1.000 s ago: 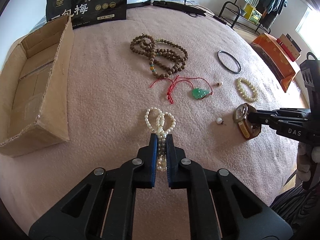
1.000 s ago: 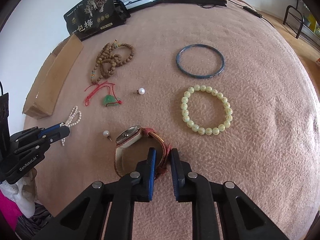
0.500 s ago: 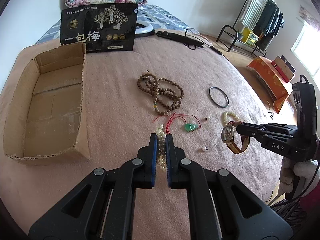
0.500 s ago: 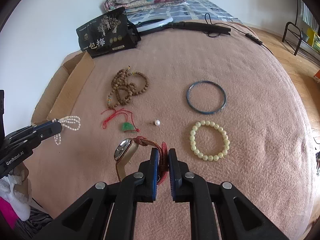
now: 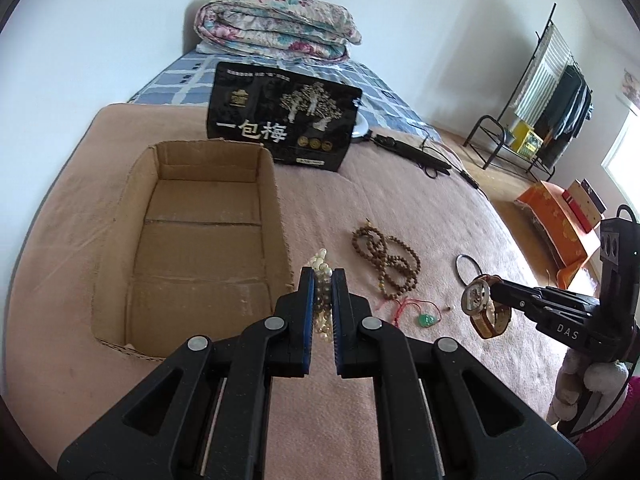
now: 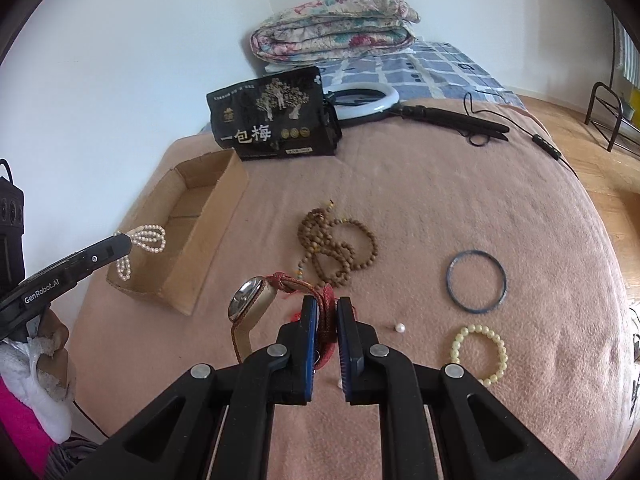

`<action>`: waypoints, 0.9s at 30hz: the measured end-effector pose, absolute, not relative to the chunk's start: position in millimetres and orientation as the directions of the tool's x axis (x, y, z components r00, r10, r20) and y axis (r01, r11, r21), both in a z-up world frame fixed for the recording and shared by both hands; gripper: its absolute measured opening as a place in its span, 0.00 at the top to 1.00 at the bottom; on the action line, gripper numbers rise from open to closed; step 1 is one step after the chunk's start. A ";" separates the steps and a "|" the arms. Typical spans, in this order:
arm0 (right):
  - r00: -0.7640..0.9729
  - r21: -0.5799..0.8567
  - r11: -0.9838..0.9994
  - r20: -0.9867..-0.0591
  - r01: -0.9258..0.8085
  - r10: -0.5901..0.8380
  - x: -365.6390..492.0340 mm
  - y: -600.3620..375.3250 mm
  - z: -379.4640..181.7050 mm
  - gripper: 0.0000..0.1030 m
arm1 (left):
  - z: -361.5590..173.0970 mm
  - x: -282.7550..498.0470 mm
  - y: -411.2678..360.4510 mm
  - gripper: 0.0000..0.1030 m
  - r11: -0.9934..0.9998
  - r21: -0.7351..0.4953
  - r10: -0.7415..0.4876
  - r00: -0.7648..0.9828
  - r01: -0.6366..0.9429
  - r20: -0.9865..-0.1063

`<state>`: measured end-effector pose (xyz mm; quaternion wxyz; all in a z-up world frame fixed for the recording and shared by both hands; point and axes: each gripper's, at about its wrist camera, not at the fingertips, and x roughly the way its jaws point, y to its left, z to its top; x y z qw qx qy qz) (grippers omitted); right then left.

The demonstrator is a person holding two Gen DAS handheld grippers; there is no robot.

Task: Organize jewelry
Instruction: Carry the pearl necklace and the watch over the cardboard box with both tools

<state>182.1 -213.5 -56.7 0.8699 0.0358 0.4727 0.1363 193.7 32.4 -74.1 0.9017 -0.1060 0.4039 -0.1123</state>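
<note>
My left gripper [image 5: 321,276] is shut on a white pearl necklace [image 5: 320,263], held in the air beside the near right corner of the open cardboard box [image 5: 160,168]. It also shows in the right wrist view [image 6: 146,238]. My right gripper [image 6: 327,306] is shut on the red strap of a wristwatch [image 6: 246,304], lifted above the blanket; it also shows in the left wrist view [image 5: 478,304]. On the pink blanket lie brown wooden beads [image 6: 336,246], a dark bangle [image 6: 476,281], a pale bead bracelet [image 6: 480,354], a loose pearl [image 6: 399,328] and a green pendant on red cord [image 5: 427,320].
A black snack bag [image 5: 284,120] stands behind the box. A ring light [image 6: 366,98] and its black stand [image 6: 452,118] lie at the back. A folded quilt [image 5: 276,28] rests by the wall. An orange box [image 5: 560,224] and a clothes rack [image 5: 536,92] stand on the right.
Both grippers have risen and tilted up, carrying the pearl necklace and the watch. The left one has moved left toward the cardboard box.
</note>
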 end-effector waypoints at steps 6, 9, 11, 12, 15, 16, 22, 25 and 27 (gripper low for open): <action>0.516 0.199 0.949 -0.802 -0.245 0.301 191.7 -178.7 -52.8 0.92 | -74.8 197.5 73.9 0.95 0.958 -0.284 -0.230 0.674 0.031 -0.702; 0.515 0.209 0.943 -0.796 -0.258 0.317 197.4 -163.0 -51.2 0.92 | -76.8 197.8 89.2 0.95 0.959 -0.284 -0.209 0.680 0.000 -0.703; 0.517 0.211 0.940 -0.791 -0.270 0.326 202.5 -152.0 -49.5 0.92 | -78.9 197.5 95.7 0.95 0.960 -0.281 -0.199 0.681 -0.010 -0.705; 0.519 0.212 0.938 -0.789 -0.274 0.329 204.3 -147.3 -49.0 0.92 | -79.7 197.5 98.3 0.95 0.961 -0.276 -0.194 0.681 -0.013 -0.706; 0.520 0.220 0.933 -0.782 -0.285 0.344 210.2 -133.2 -47.9 0.92 | -83.8 196.8 105.1 0.95 0.963 -0.270 -0.183 0.677 -0.024 -0.713; 0.518 0.225 0.931 -0.781 -0.287 0.349 212.8 -128.4 -48.0 0.92 | -85.4 196.7 106.9 0.95 0.963 -0.267 -0.179 0.675 -0.027 -0.716; 0.507 0.257 0.920 -0.774 -0.296 0.379 228.4 -102.0 -50.9 0.92 | -90.6 195.7 115.6 0.95 0.964 -0.263 -0.169 0.668 -0.041 -0.725; 0.500 0.264 0.916 -0.774 -0.303 0.389 234.7 -88.7 -54.9 0.92 | -92.8 195.1 118.1 0.95 0.964 -0.262 -0.166 0.664 -0.048 -0.729; 0.491 0.277 0.912 -0.775 -0.303 0.398 237.5 -81.8 -58.4 0.92 | -94.0 195.4 119.3 0.95 0.965 -0.259 -0.160 0.662 -0.052 -0.732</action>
